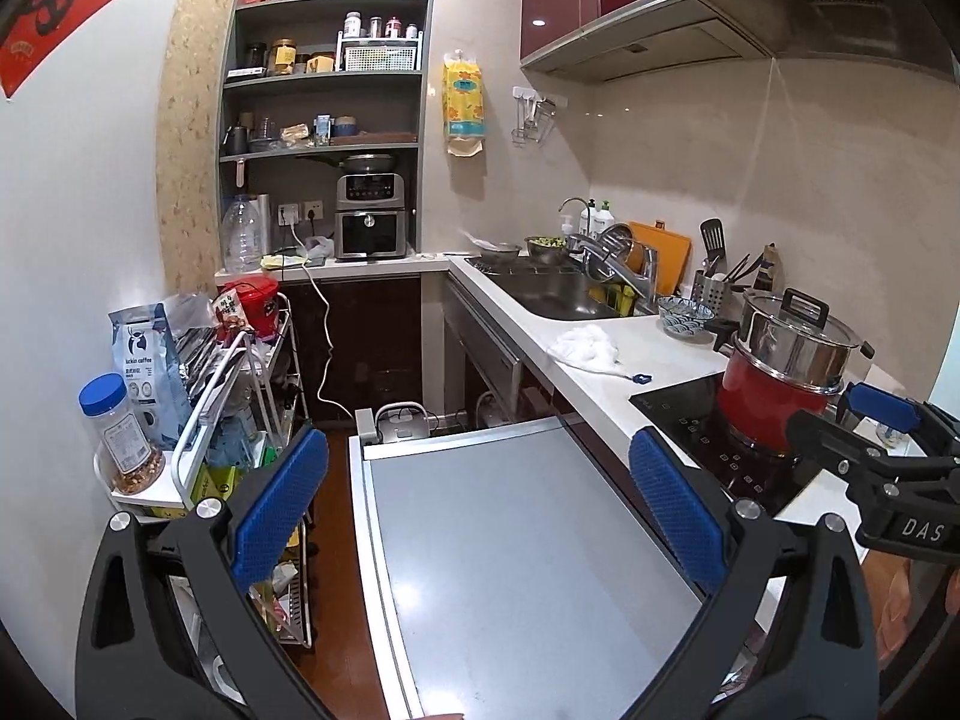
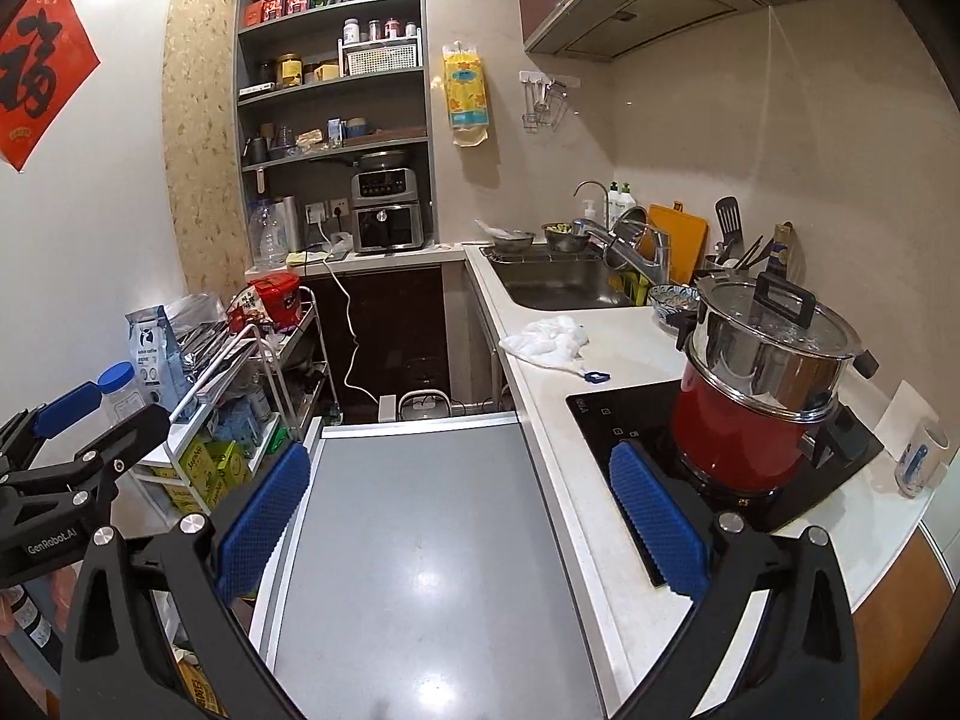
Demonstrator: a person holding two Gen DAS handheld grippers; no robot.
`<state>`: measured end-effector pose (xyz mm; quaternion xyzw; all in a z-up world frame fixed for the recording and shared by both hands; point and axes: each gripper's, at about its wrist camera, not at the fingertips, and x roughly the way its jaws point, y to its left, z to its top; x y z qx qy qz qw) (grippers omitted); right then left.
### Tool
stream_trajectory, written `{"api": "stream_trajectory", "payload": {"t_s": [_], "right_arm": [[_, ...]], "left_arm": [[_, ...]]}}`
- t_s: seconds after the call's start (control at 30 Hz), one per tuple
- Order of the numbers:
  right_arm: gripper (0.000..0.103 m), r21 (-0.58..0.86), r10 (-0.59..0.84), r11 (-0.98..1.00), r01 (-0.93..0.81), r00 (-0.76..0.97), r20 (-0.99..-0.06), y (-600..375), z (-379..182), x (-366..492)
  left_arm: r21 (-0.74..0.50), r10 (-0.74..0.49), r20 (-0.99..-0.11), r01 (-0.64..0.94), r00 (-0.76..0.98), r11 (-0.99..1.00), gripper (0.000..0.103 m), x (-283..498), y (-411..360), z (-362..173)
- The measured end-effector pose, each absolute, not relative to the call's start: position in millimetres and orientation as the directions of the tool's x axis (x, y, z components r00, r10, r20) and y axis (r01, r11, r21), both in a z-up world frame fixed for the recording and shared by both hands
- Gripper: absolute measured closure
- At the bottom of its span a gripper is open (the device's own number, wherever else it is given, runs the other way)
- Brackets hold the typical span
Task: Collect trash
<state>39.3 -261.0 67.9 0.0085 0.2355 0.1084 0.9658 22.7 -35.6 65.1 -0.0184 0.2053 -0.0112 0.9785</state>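
Left gripper: your left gripper (image 1: 477, 519) hangs spread wide and empty above the grey flat surface (image 1: 516, 540) that juts out beside the tabletop.
Right gripper: your right gripper (image 2: 459, 519) is likewise spread wide and holds nothing; it sits over the edge where the grey surface meets the white tabletop (image 2: 624, 330).
Trash: a crumpled white wad (image 2: 549, 341) lies on the tabletop between the sink (image 2: 555, 291) and the black cooktop (image 2: 618, 420), well apart from both of your grippers. A small blue piece (image 2: 596, 377) lies just beside it, joined by a thin white strip.
Cooktop: a red pot (image 2: 732, 438) stands on it with a steel pot (image 2: 768, 354) and its glass lid stacked on top.
Left side: a wire cart (image 1: 252, 372) against the wall carries a coffee bag (image 1: 144, 372), a blue-capped jar (image 1: 117, 435) and a red tub (image 1: 255, 297).
Far wall: open shelves (image 1: 327, 75) hold jars and boxes above a countertop oven (image 1: 366, 216).
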Motion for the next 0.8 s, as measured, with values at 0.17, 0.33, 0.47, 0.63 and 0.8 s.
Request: {"api": "stream_trajectory", "payload": {"t_s": [0.17,0.33,0.47,0.63,0.8], "right_arm": [[0.004,0.067,0.214,0.976,-0.207,0.863,-0.458,-258.7,65.7,40.1],[0.004,0.057,0.212,0.976,-0.209,0.861,-0.463,-255.8,64.3,41.6],[0.004,0.057,0.212,0.976,-0.209,0.86,-0.464,-255.8,63.9,42.1],[0.004,0.052,0.199,0.979,-0.198,0.86,-0.469,-256.0,62.4,44.1],[0.004,0.054,0.198,0.979,-0.196,0.86,-0.471,-257.2,62.4,44.4]], "left_arm": [[-0.03,-0.012,-0.402,0.0,0.916,1.0,0.002,26.3,-34.1,66.4],[-0.037,-0.014,-0.404,-0.001,0.915,0.999,0.002,27.2,-32.7,65.8],[-0.032,-0.011,-0.407,-0.003,0.913,0.999,0.002,27.8,-32.6,65.3],[-0.035,-0.01,-0.412,-0.005,0.911,0.999,0.002,29.3,-32.5,65.4],[-0.033,-0.007,-0.413,-0.008,0.911,0.999,0.002,29.3,-32.8,65.3]]}}
